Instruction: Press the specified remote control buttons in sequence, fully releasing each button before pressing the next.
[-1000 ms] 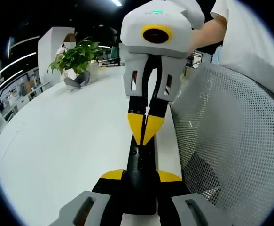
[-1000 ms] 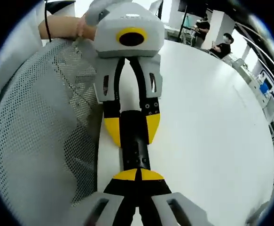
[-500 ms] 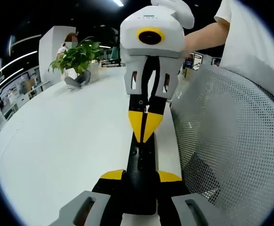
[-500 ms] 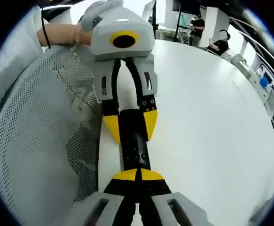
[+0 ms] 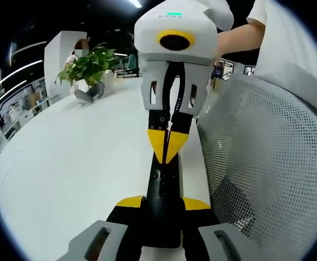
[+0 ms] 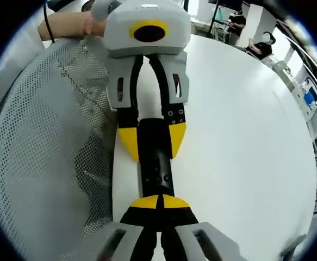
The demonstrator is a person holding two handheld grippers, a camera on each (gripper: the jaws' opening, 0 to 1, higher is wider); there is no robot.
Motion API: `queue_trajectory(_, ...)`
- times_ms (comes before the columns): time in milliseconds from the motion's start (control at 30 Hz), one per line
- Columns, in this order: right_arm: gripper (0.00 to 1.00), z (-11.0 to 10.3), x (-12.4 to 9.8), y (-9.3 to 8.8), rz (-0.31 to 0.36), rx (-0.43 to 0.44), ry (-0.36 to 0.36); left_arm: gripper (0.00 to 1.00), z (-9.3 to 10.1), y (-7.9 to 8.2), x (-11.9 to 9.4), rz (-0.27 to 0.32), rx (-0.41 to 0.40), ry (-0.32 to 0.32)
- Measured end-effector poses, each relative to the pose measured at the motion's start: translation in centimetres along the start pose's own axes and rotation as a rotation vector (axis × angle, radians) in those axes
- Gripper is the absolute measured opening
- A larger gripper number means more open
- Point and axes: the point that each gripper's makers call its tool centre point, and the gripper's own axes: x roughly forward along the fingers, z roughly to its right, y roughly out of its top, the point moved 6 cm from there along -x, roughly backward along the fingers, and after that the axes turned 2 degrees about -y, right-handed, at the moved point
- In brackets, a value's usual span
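A black remote control [image 5: 162,190] is held lengthwise over a white table [image 5: 66,174], one end clamped by the left gripper [image 5: 162,202]; its yellow-tipped jaws are set narrow, one on each long edge of the remote. In left gripper view the right gripper [image 5: 168,145] is seen coming in from the far side, facing the camera, jaws closed together w/ tips meeting in a point pressed down on the remote's top face. No gap is visible between those tips. Which button is under them cannot be told.

In right gripper view the same remote [image 6: 156,163] is seen from the opp. end: right gripper [image 6: 159,202] at the near edge, tips together on the remote, small buttons just beyond them. Left gripper [image 6: 153,142] is seen at the far end, jaws straddling the remote's sides.

A grey mesh chair back [image 5: 267,163] is seen just beside the table edge, right side in left gripper view, left side in right gripper view [image 6: 44,152].

Seen in left gripper view: potted plant [image 5: 90,68] far across the table, person's forearm [image 5: 242,38] behind the right gripper. Seen in right gripper view: hand [image 6: 90,24] on the left gripper's body, seated people [image 6: 259,46] far off beyond the table.
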Motion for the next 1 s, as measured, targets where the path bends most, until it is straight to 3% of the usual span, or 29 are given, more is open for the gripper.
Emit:
queue_trajectory(233,0.0,0.1,-0.1,0.0,0.004,0.018,0.004,0.24,0.1,0.0,0.0,-0.004,0.009,0.004)
queue_trajectory(333,0.0,0.2,-0.2,-0.5,0.089,0.107,0.031,0.24,0.1,0.0,0.0,-0.003,0.007,0.004)
queue_trajectory(400,0.0,0.3,-0.3,-0.8,0.111,0.103,0.033,0.24,0.1,0.0,0.0,-0.004,0.007,0.006)
queue_trajectory(700,0.0,0.2,-0.6,-1.2,0.094,0.089,0.039,0.24,0.1,0.0,0.0,-0.006,0.008,0.006)
queue_trajectory(933,0.0,0.3,-0.8,-1.9,0.102,0.133,0.016,0.24,0.1,0.0,0.0,-0.005,0.008,0.003)
queue_trajectory(1000,0.0,0.1,-0.8,-1.7,0.083,0.074,-0.008,0.24,0.0,0.0,0.0,-0.004,0.009,0.001)
